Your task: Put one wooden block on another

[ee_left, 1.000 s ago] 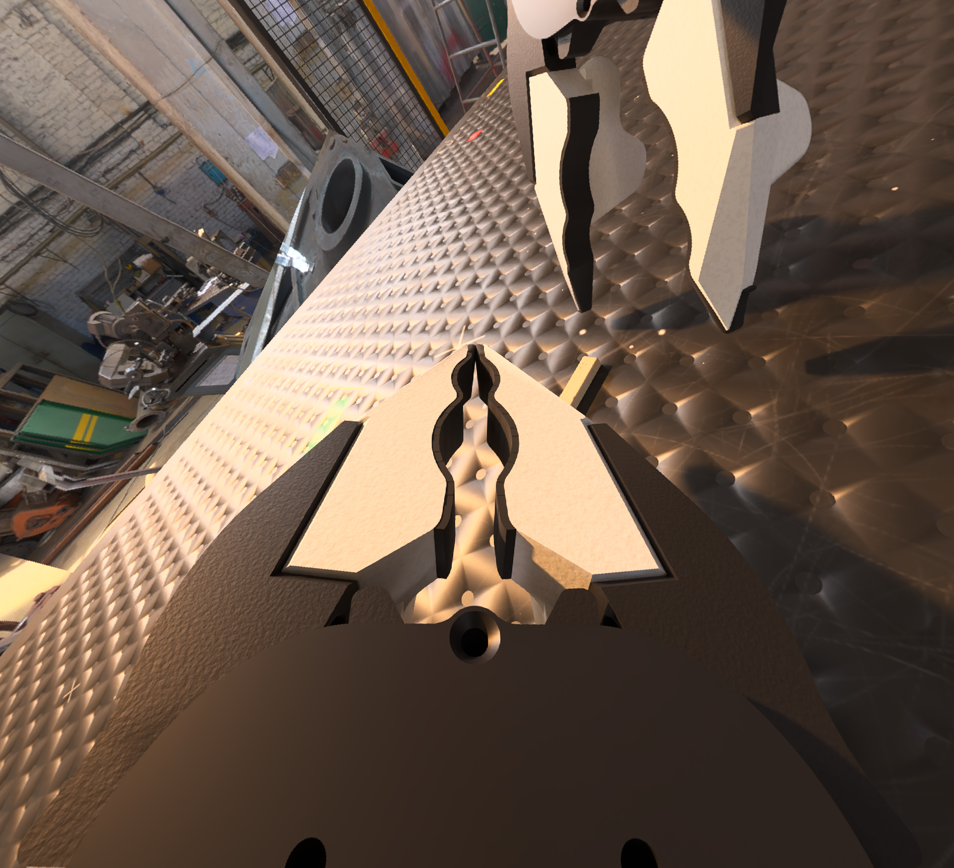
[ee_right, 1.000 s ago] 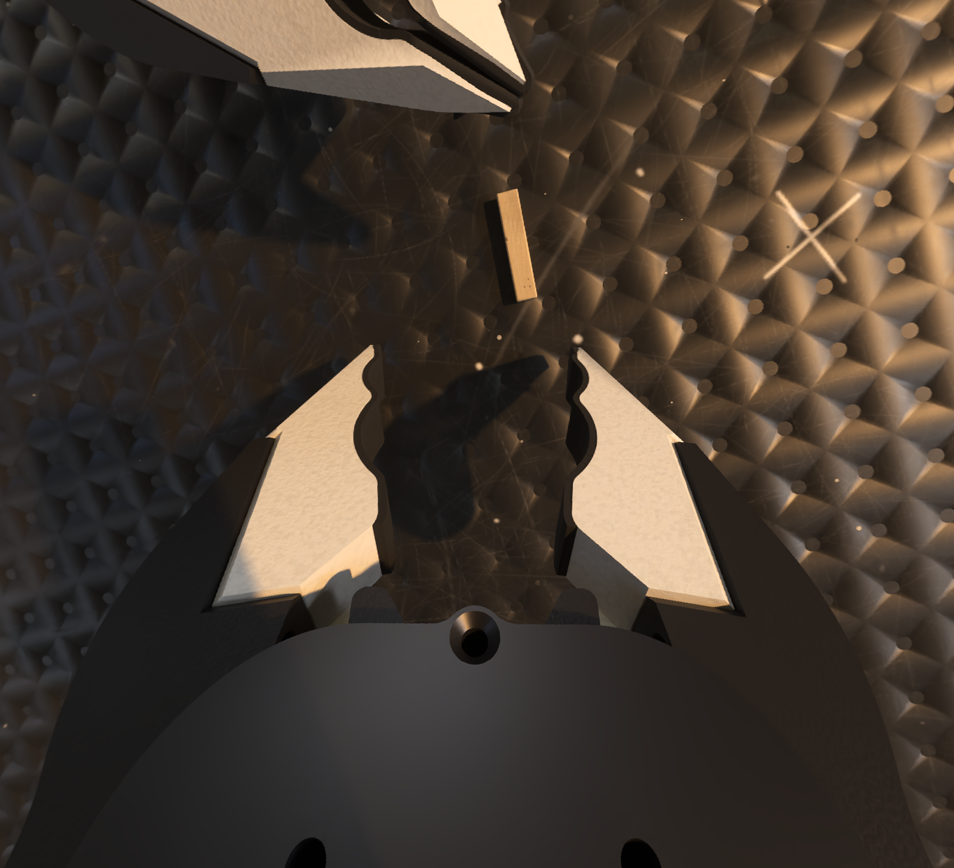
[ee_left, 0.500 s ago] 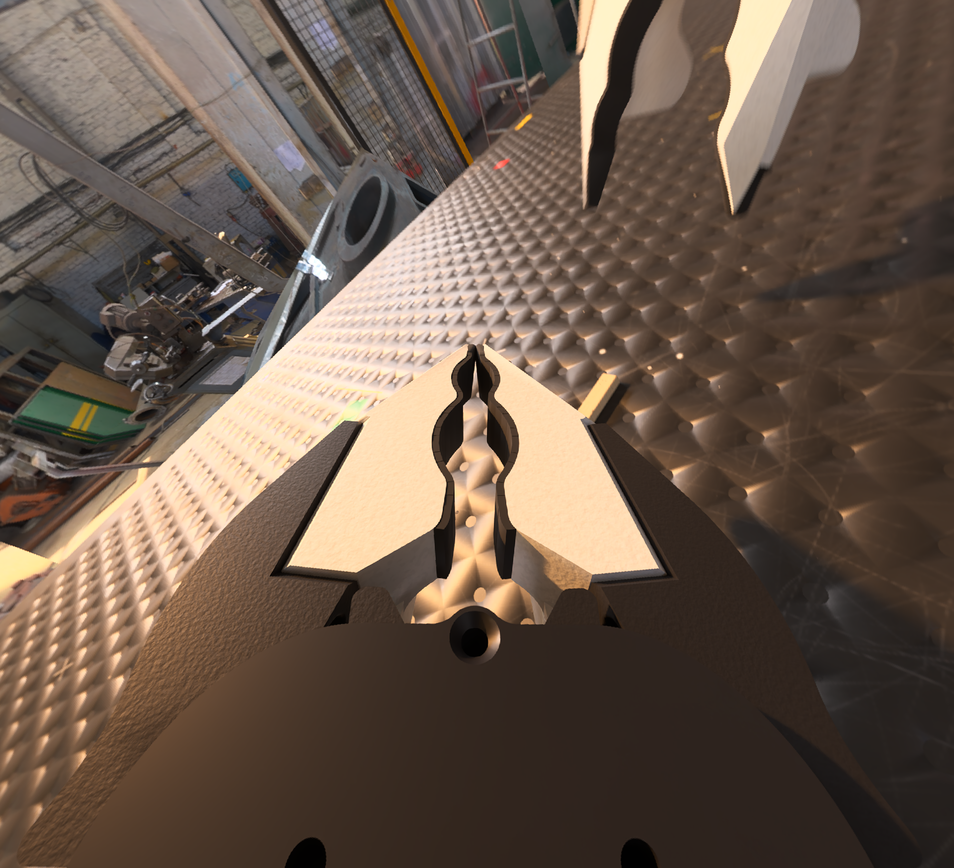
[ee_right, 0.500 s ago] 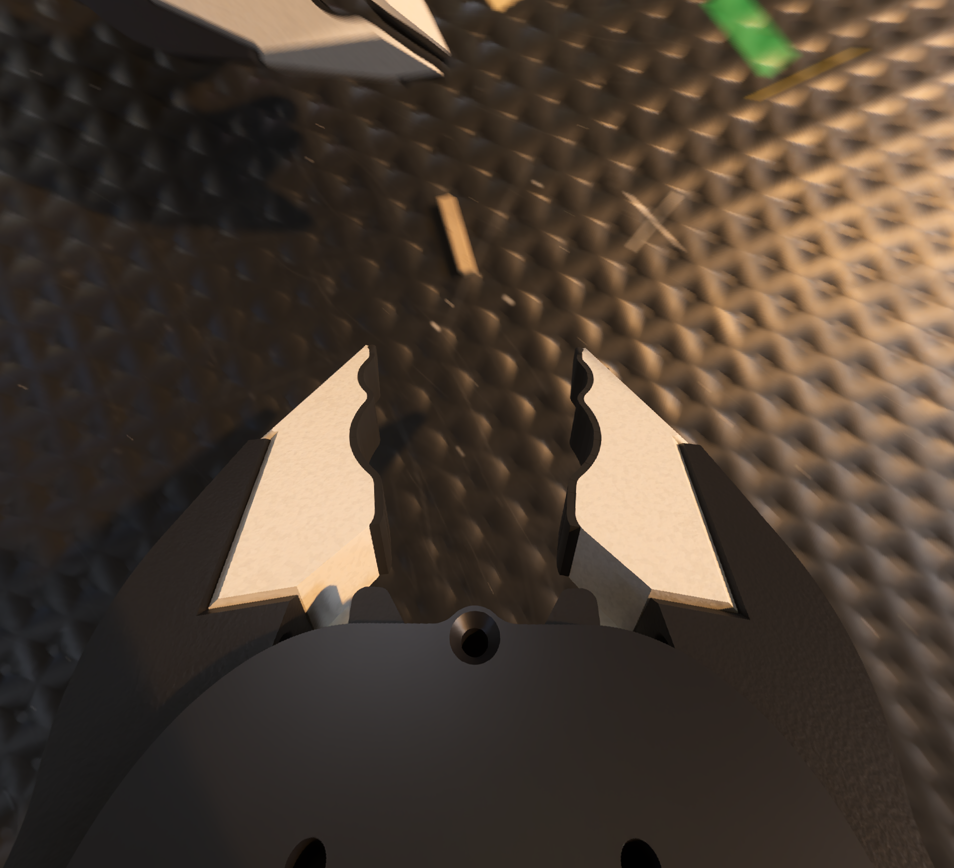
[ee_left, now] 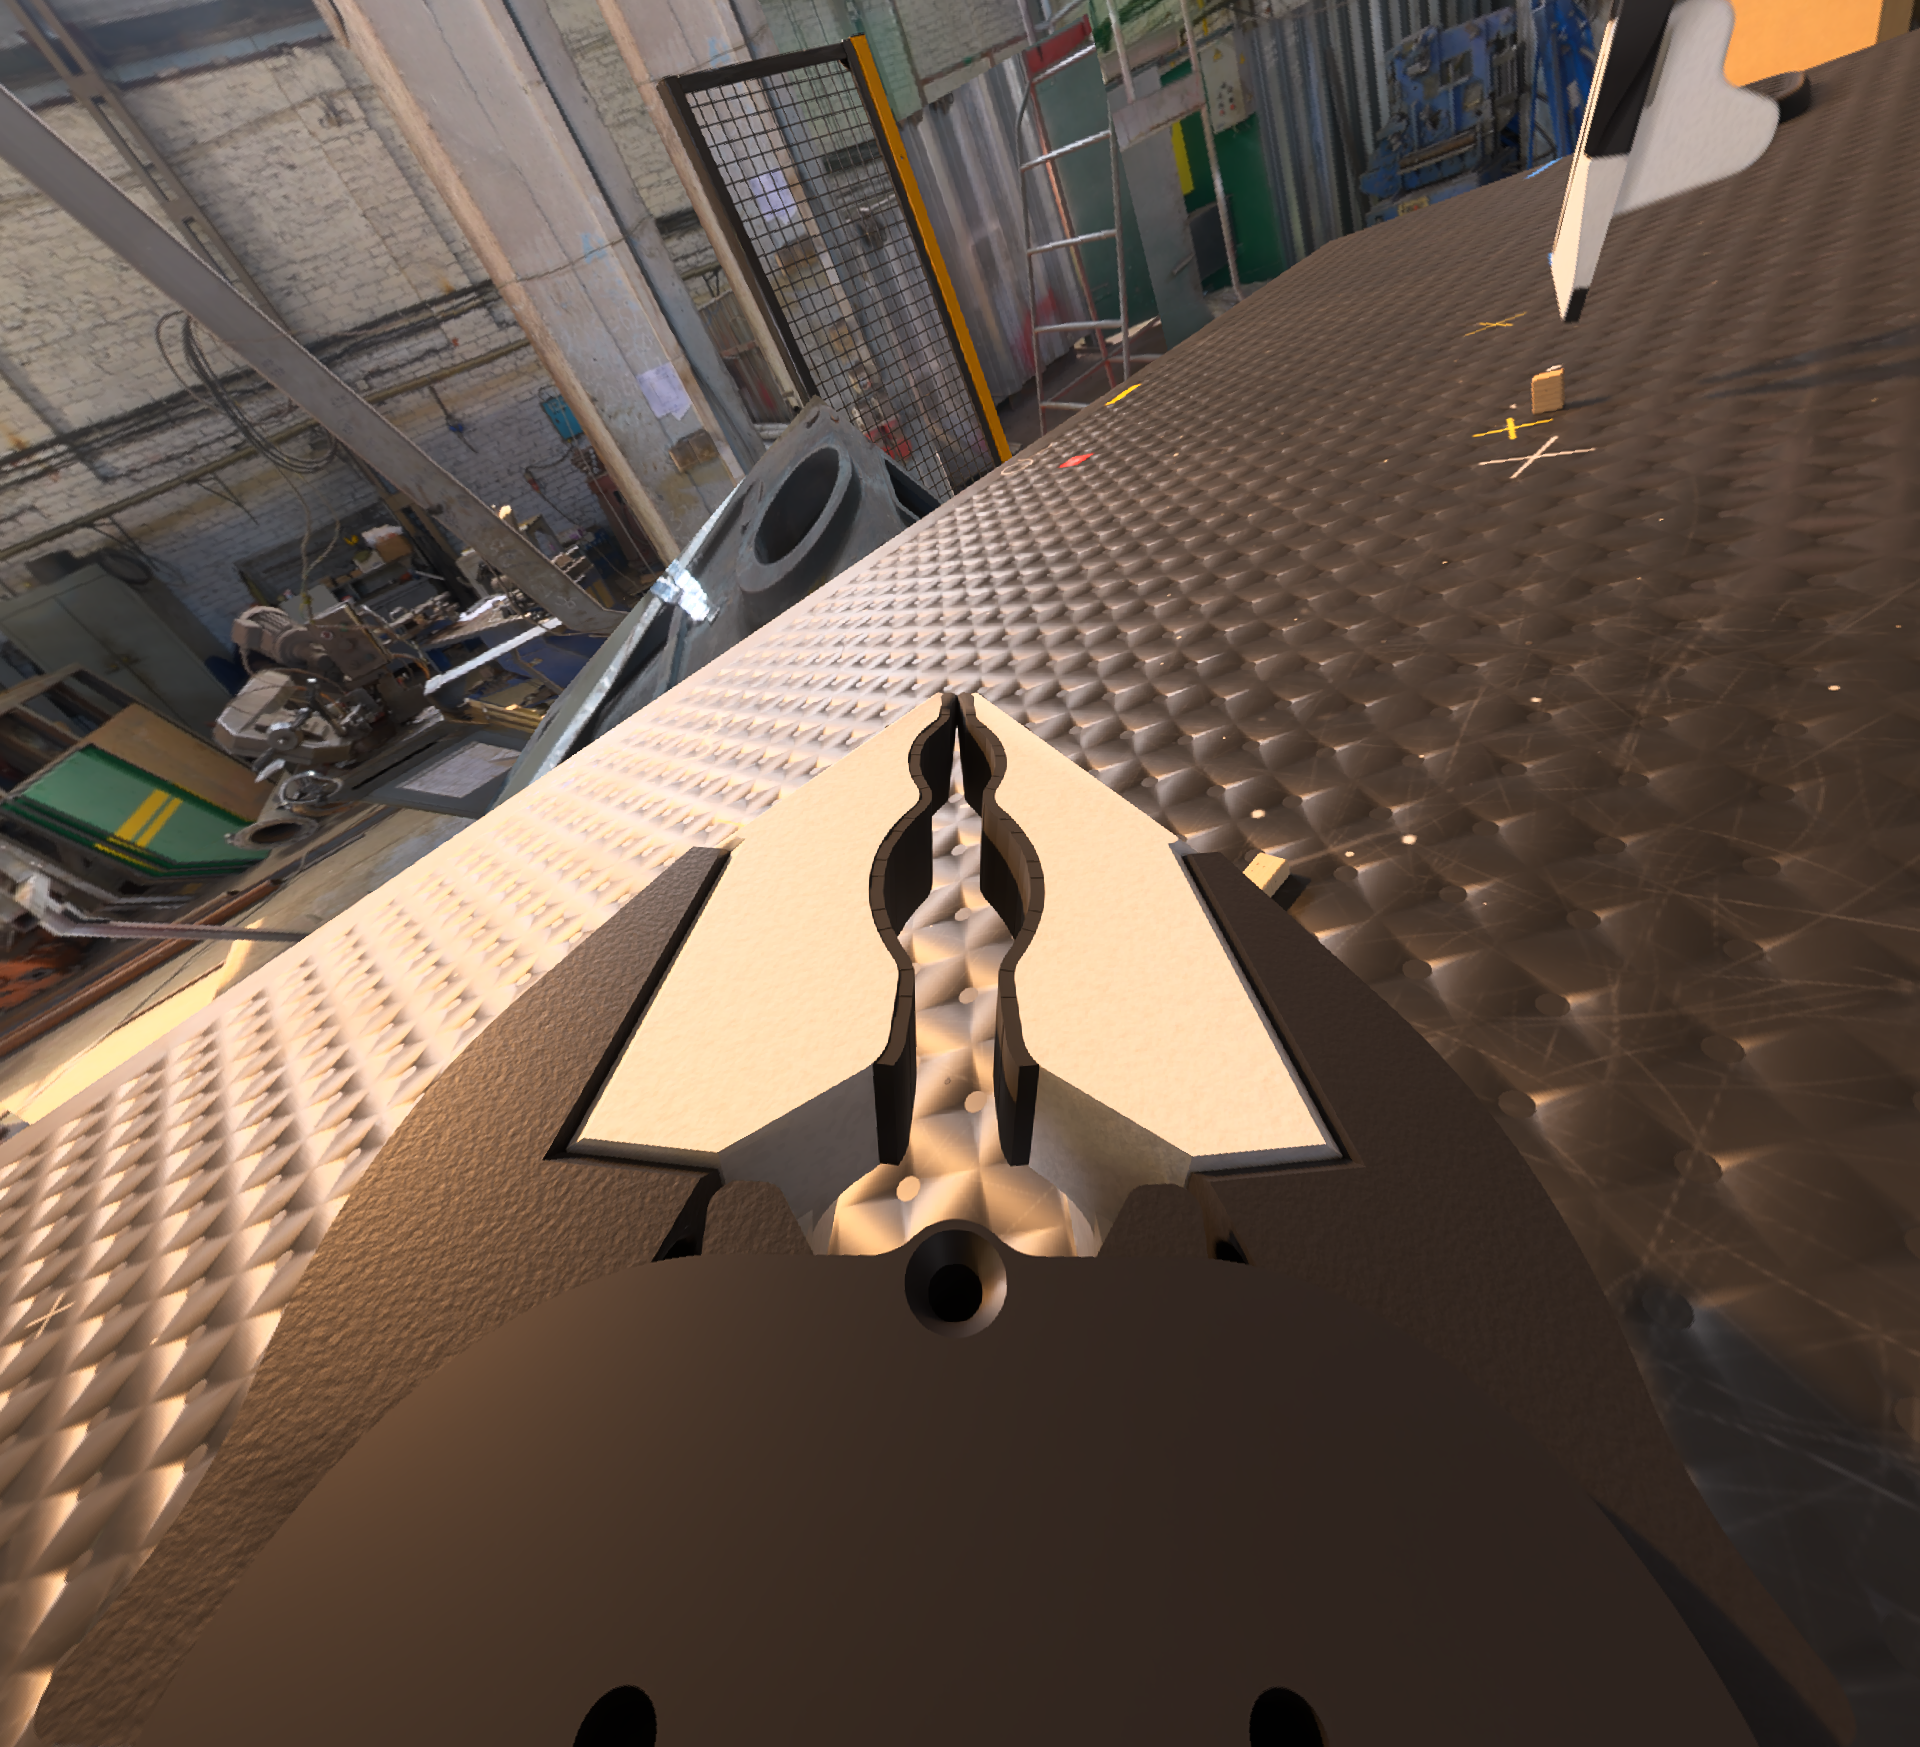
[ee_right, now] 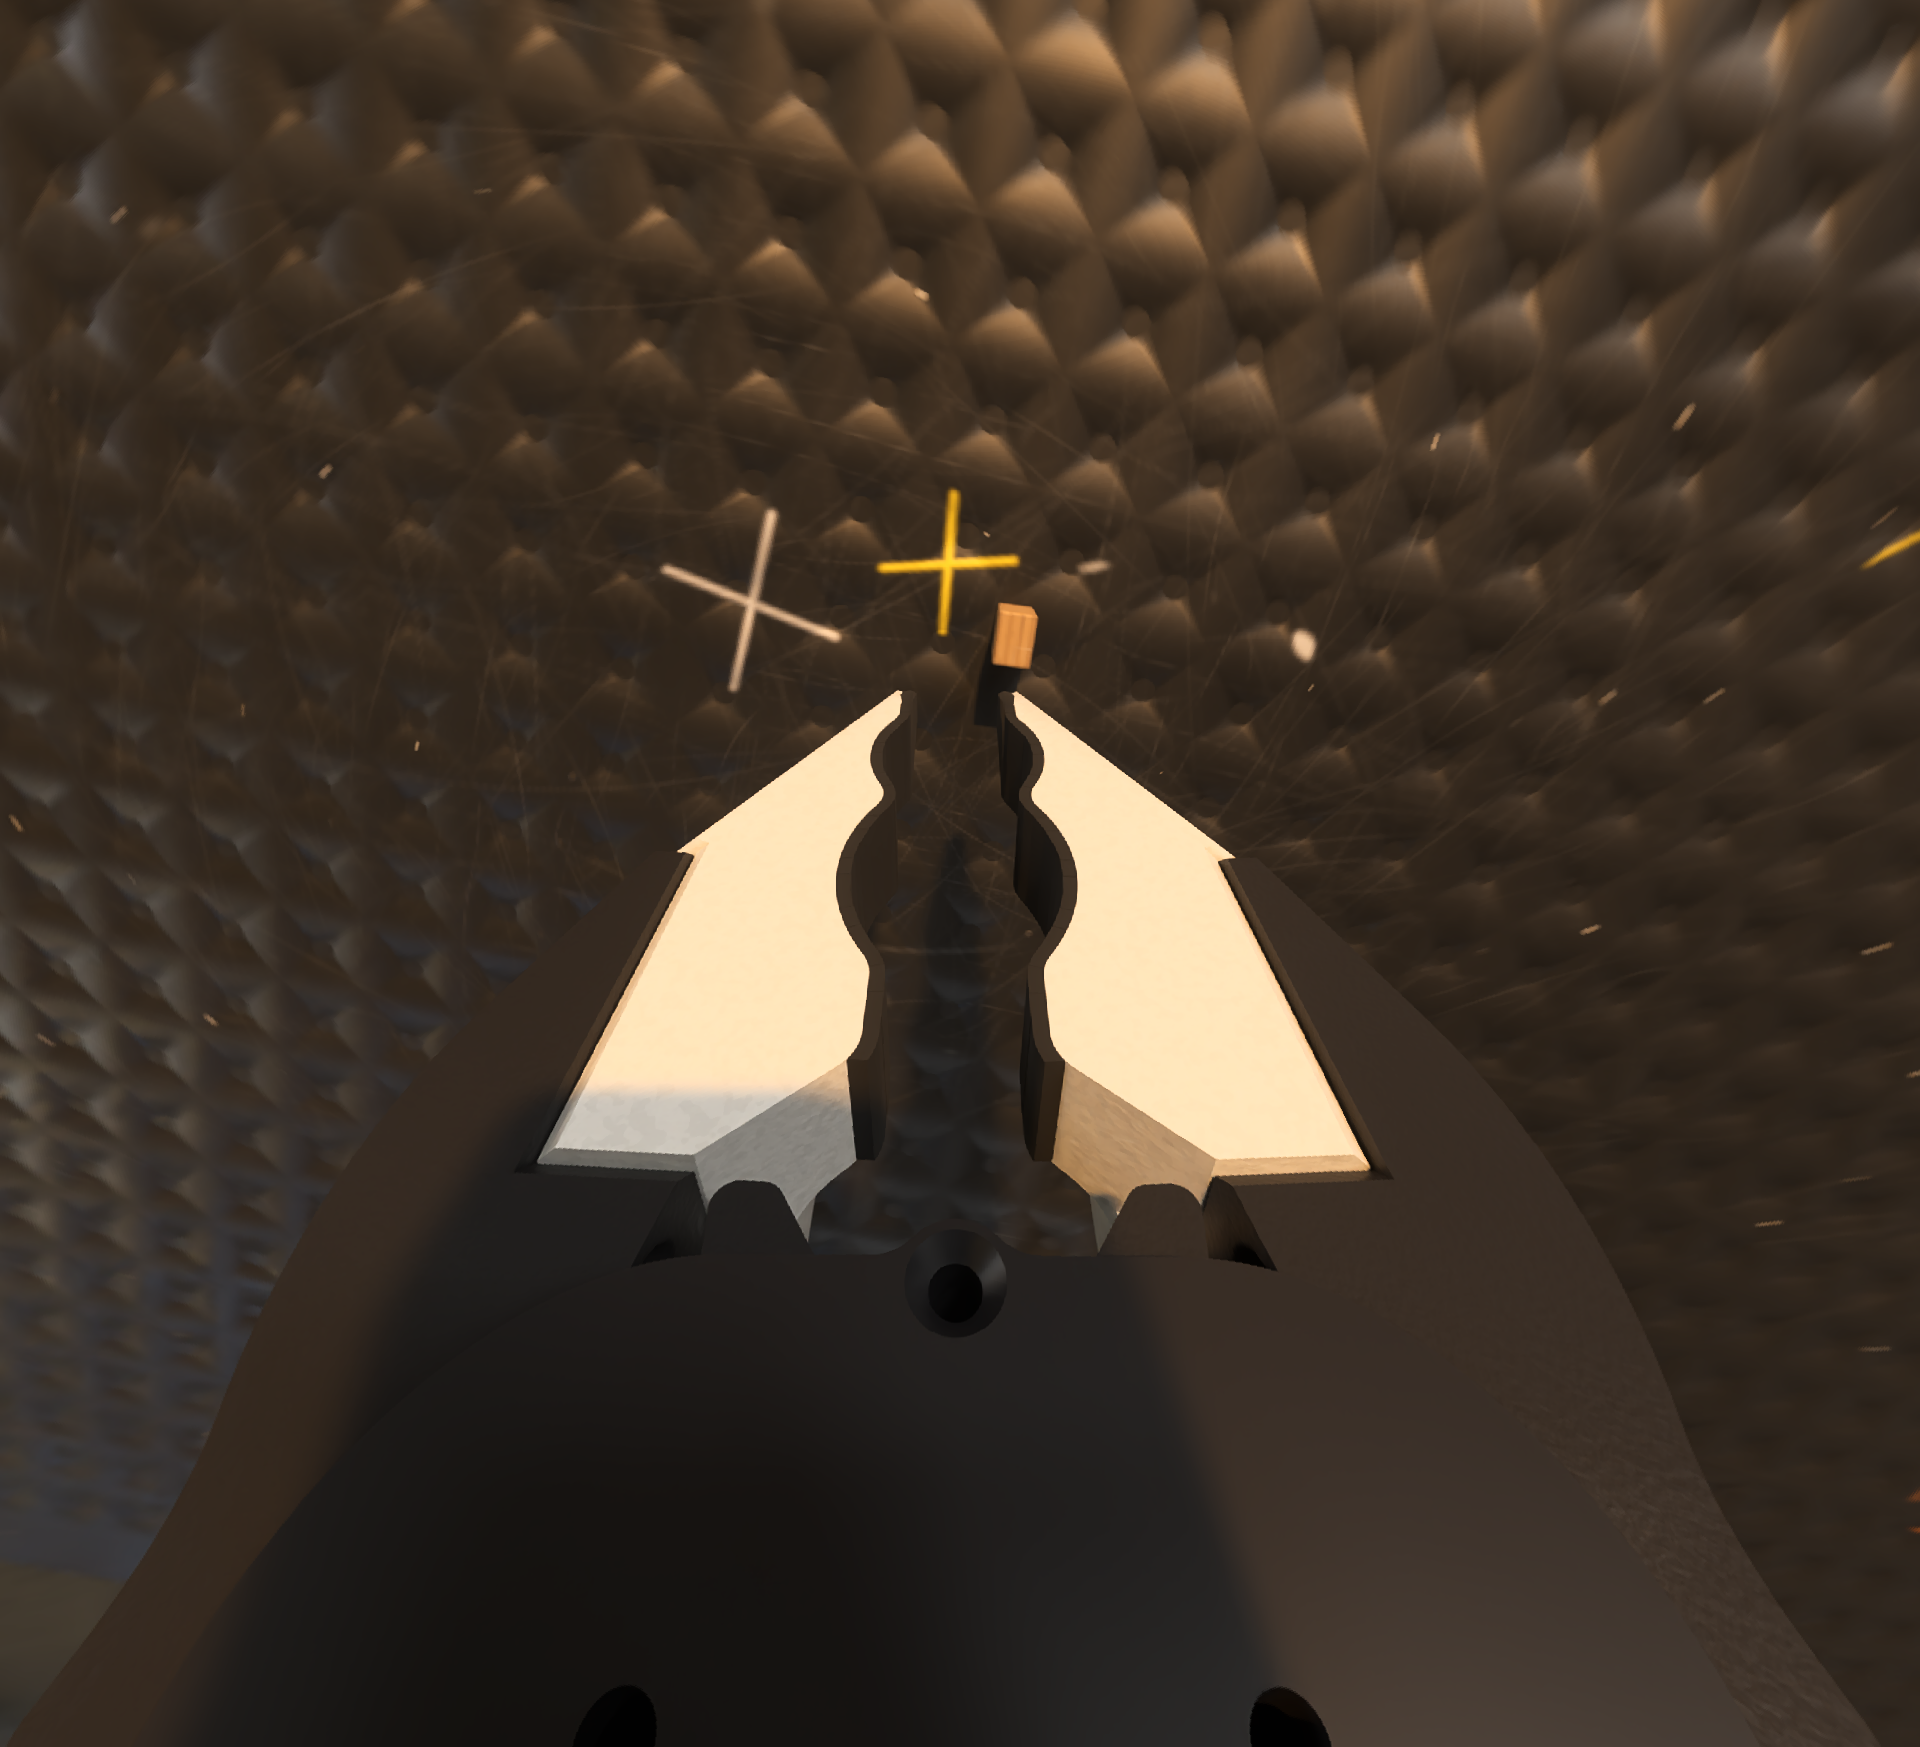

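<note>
A small wooden block [ee_right: 1013,635] stands on the studded metal table [ee_right: 1351,347], just beyond my right gripper [ee_right: 956,700]. That gripper hangs above the table, empty, its jaws a narrow gap apart. The same block [ee_left: 1546,391] shows far off in the left wrist view, below one finger [ee_left: 1584,243] of the right gripper. A second wooden block [ee_left: 1262,869] lies by my left gripper [ee_left: 956,710], mostly hidden behind its right finger. The left gripper is shut and empty, low over the table.
A yellow cross [ee_right: 948,563] and a white cross [ee_right: 750,601] are marked on the table beside the far block. The table's left edge [ee_left: 623,741] drops off to a workshop floor with machinery [ee_left: 312,700] and a mesh fence [ee_left: 831,263].
My right gripper has moved away from the left gripper and the near block to hang over the far block, and its jaws have narrowed. The left gripper stays shut and has hardly moved.
</note>
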